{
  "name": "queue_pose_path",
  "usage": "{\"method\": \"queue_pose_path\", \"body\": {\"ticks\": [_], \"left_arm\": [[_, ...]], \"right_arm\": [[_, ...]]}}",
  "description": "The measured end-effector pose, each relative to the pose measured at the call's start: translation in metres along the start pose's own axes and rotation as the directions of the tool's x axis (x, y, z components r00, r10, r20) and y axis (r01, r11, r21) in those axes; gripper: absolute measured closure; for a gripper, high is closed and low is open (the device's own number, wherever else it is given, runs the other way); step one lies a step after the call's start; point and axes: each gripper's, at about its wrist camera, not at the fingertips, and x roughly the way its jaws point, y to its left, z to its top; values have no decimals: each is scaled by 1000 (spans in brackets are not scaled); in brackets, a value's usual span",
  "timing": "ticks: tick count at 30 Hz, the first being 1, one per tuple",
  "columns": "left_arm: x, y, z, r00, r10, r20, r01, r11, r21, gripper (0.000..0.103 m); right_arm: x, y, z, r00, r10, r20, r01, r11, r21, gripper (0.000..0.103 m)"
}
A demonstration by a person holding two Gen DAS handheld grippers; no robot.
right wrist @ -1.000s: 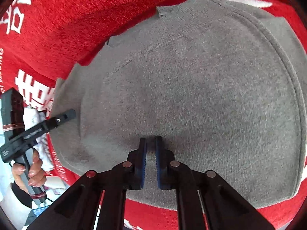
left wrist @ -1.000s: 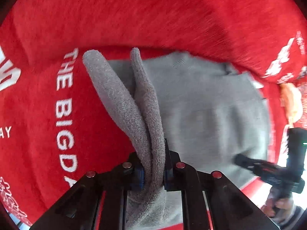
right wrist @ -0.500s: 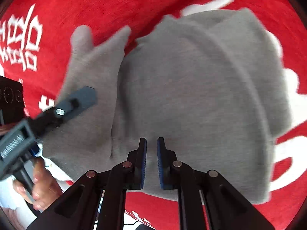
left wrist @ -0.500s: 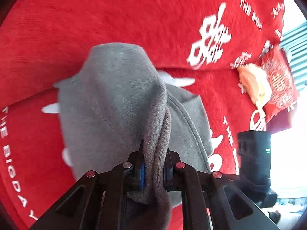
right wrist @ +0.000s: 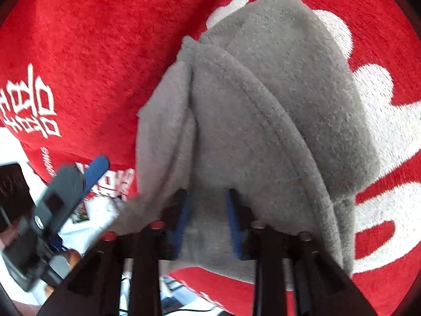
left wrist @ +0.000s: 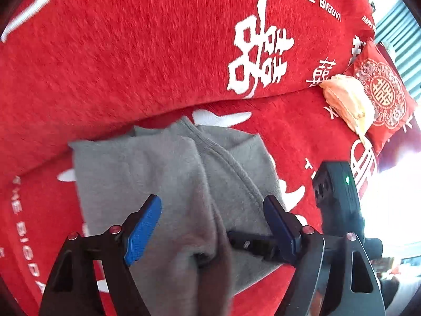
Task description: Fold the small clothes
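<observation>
Left gripper [left wrist: 211, 221] and right gripper [right wrist: 206, 221], jaws just opened and apart, straddle the folded grey garment [left wrist: 168, 173] at frame centre, unclamped, on the red blanket [left wrist: 131, 52]

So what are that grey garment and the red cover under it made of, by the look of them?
The grey garment looks like soft knit or fleece: matte, fuzzy nap, a stitched seam, limp folds. The red cover looks like plush, velvety fabric, perhaps polyester: short brushed pile, white lettering that seems printed or woven in.

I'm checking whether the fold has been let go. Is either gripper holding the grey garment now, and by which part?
Neither. The left gripper stands open over the grey garment, pads clear. The right gripper has just been opening; cloth lies between its fingers, unpinched.
</observation>
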Motion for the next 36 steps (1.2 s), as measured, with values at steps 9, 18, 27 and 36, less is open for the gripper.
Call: {"method": "queue_pose_path", "body": {"ticks": [9, 18, 27, 36], "left_arm": [[-12, 91, -22, 985, 139, -103, -158, 965, -210, 22], [-3, 152, -62, 963, 239, -124, -268, 894, -358, 22], [-1, 140, -60, 961, 249, -121, -275, 910, -311, 22], [37, 83, -52, 969, 213, -125, -232, 958, -168, 22]], "right_arm": [[-8, -9, 31, 985, 172, -12, -170, 980, 102, 37], [44, 50, 29, 987, -1, -160, -14, 996, -90, 40], [-2, 108, 21, 998, 46, -36, -56, 944, -324, 90], [-65, 25, 50, 989, -138, 57, 148, 954, -260, 89]]}}
